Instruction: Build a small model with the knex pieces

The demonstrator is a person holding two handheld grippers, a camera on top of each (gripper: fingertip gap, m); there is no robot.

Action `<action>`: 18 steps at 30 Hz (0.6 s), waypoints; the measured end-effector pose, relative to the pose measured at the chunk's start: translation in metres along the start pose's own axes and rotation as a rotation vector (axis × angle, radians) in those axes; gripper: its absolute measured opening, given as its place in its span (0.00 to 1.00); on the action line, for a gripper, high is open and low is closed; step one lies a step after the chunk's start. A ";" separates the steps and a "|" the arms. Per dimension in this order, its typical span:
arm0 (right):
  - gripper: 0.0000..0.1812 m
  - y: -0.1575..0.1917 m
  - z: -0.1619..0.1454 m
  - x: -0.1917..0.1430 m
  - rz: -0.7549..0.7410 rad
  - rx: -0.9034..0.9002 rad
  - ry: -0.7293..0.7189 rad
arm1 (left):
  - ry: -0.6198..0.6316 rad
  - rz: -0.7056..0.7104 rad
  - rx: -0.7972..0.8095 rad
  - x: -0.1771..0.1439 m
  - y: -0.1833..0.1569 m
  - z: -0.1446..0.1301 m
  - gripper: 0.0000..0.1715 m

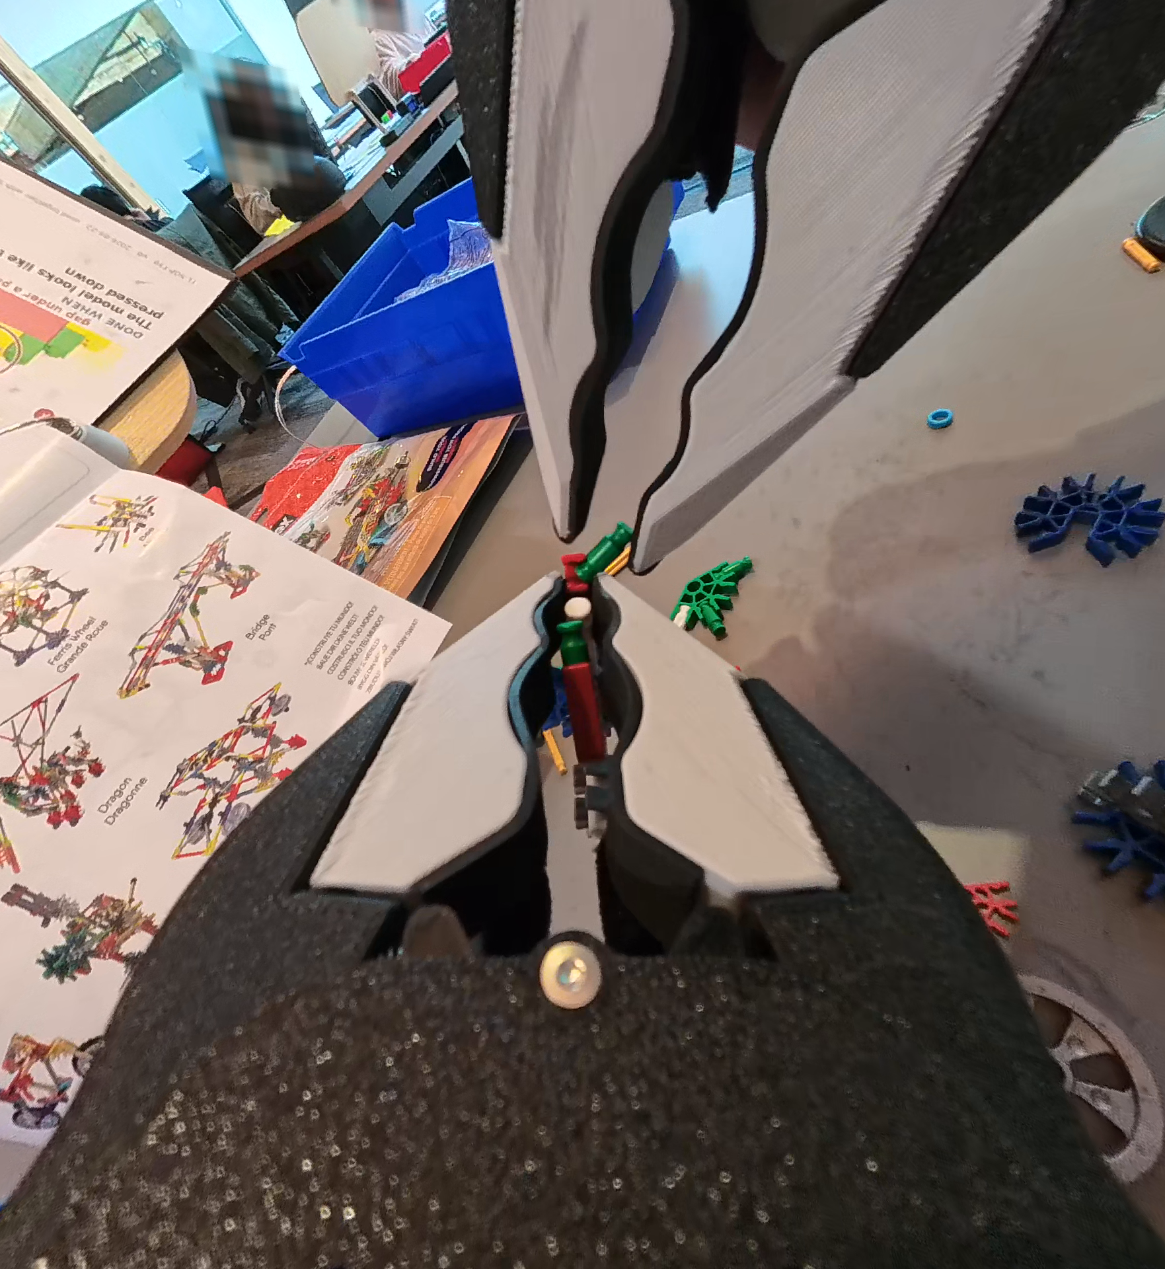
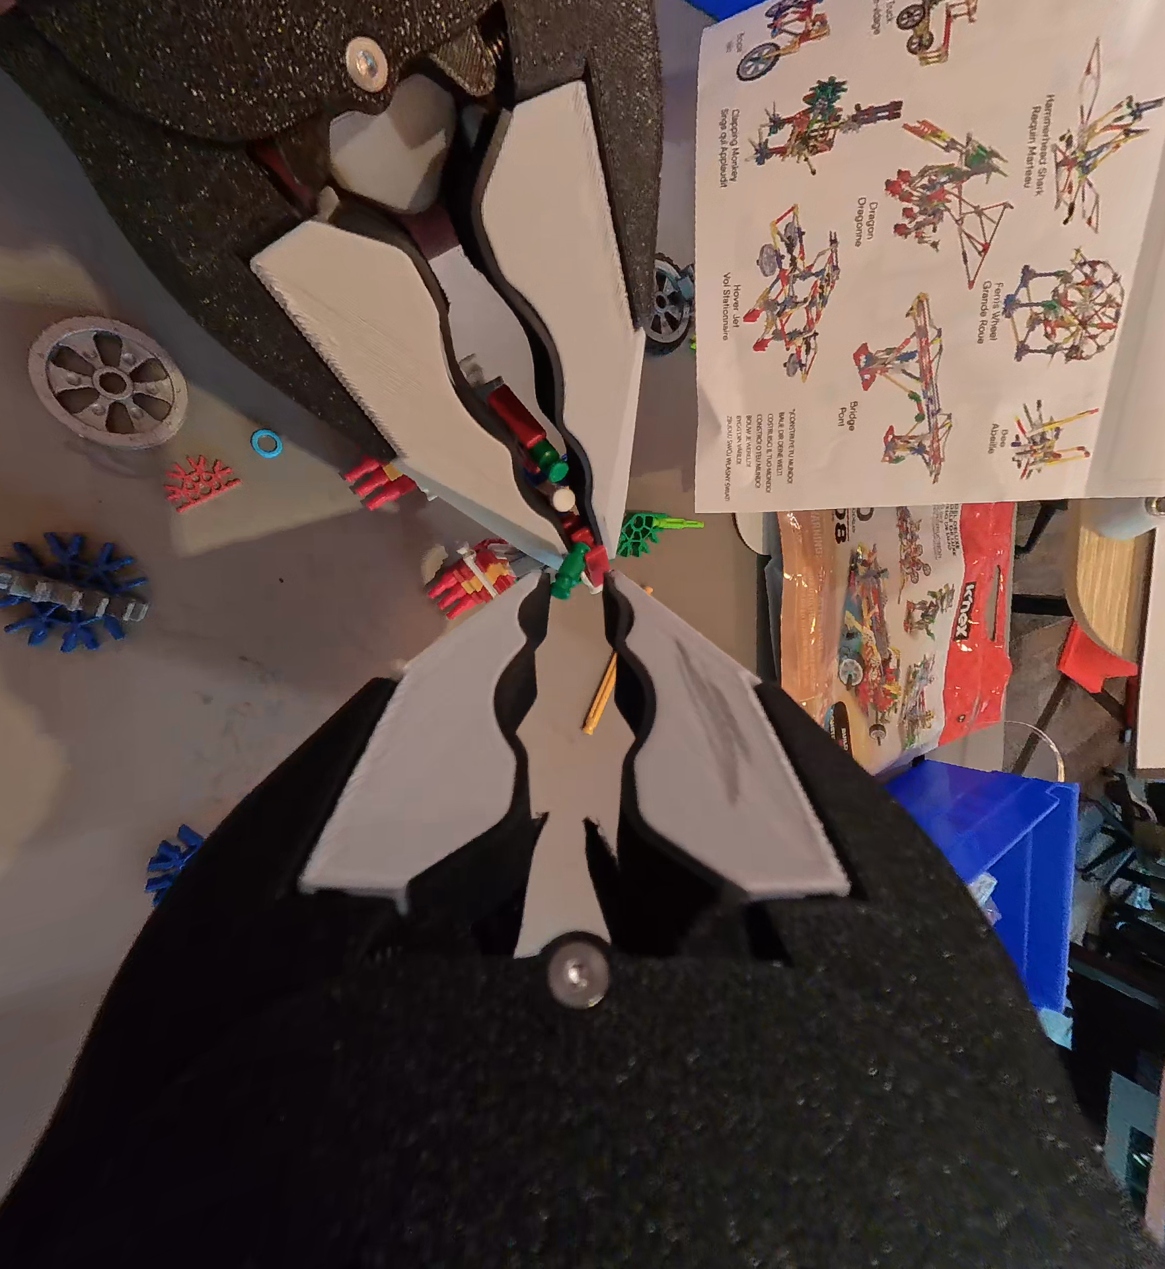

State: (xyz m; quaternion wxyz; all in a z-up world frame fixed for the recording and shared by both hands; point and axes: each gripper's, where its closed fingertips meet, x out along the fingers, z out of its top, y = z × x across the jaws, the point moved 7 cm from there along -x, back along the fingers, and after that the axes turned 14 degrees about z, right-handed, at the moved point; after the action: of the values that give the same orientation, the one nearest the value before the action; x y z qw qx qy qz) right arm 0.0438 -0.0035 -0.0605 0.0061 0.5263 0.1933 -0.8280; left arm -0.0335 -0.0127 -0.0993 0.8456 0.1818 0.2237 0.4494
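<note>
My left gripper (image 1: 576,584) is shut on a small rod assembly: a dark red rod (image 1: 583,714) with a green piece and a white tip lies between the jaws, and a red connector (image 1: 572,566) sticks out at the tips. A short green rod (image 1: 605,544) juts from that connector. My right gripper (image 1: 603,549) comes in from the top, tip to tip with the left. Its jaws stand slightly apart on either side of the green rod (image 2: 569,570). In the right wrist view my right gripper (image 2: 574,587) is at the bottom and the left gripper (image 2: 583,553) above it.
On the grey table lie a green connector (image 1: 706,594), blue snowflake connectors (image 1: 1091,515), a grey wheel (image 2: 109,381), a blue ring (image 2: 266,443), red rod bundles (image 2: 469,577) and a yellow rod (image 2: 600,693). A picture sheet (image 2: 909,275), a toy bag (image 2: 895,632) and a blue bin (image 1: 414,323) border it. The grippers are tip to tip, or close to it.
</note>
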 end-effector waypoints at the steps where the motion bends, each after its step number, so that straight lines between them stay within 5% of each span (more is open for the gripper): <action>1: 0.08 0.000 -0.001 0.000 0.001 0.005 -0.008 | -0.001 -0.001 -0.001 0.000 0.000 0.000 0.03; 18: 0.04 0.006 -0.018 0.005 0.011 0.158 -0.227 | 0.001 -0.009 -0.005 0.002 -0.003 0.000 0.03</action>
State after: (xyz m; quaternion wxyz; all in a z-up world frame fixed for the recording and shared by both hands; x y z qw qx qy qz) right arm 0.0585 -0.0018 -0.0735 -0.0090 0.4291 0.1229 -0.8948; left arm -0.0306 -0.0126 -0.1012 0.8479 0.1787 0.2237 0.4461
